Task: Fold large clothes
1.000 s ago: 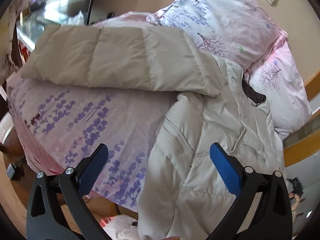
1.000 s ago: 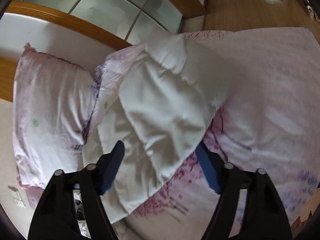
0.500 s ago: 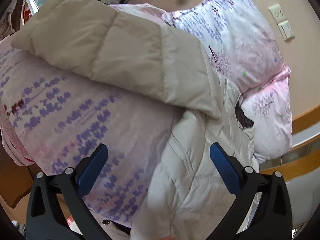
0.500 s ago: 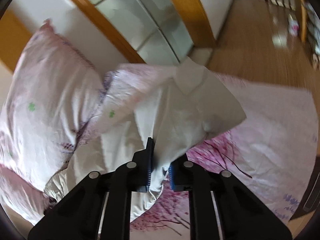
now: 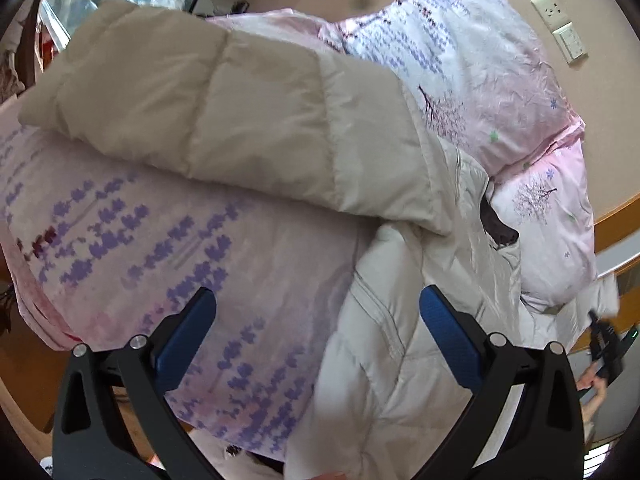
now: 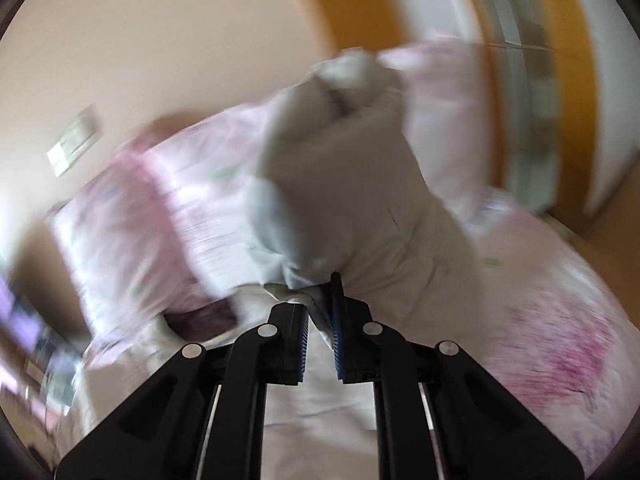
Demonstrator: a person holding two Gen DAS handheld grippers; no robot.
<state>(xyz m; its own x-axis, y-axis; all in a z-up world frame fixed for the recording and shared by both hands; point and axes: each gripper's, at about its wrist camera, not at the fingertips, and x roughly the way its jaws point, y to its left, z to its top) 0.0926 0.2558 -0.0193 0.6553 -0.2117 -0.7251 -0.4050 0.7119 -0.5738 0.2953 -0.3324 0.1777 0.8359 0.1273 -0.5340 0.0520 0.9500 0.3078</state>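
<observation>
A cream padded jacket (image 5: 400, 360) lies on a bed with a pink and purple flowered cover (image 5: 160, 264). One beige sleeve (image 5: 208, 120) stretches across the bed toward the left. My left gripper (image 5: 316, 332) hangs open just above the jacket's body and the cover, with nothing between its blue pads. In the blurred right wrist view my right gripper (image 6: 320, 312) is shut on the jacket's other sleeve (image 6: 340, 184), which rises bunched in front of the camera. At the right edge of the left wrist view that right gripper (image 5: 608, 348) shows small in a person's hand.
Two flowered pillows (image 5: 472, 80) lie at the head of the bed by a beige wall with a socket plate (image 5: 560, 28). A wooden bed frame (image 5: 616, 216) runs at the right. Wooden floor (image 5: 24, 380) shows at the lower left.
My right gripper shut on the sleeve and lifted it up off the bed while rolling. My left gripper drifted slightly over the jacket and stayed open.
</observation>
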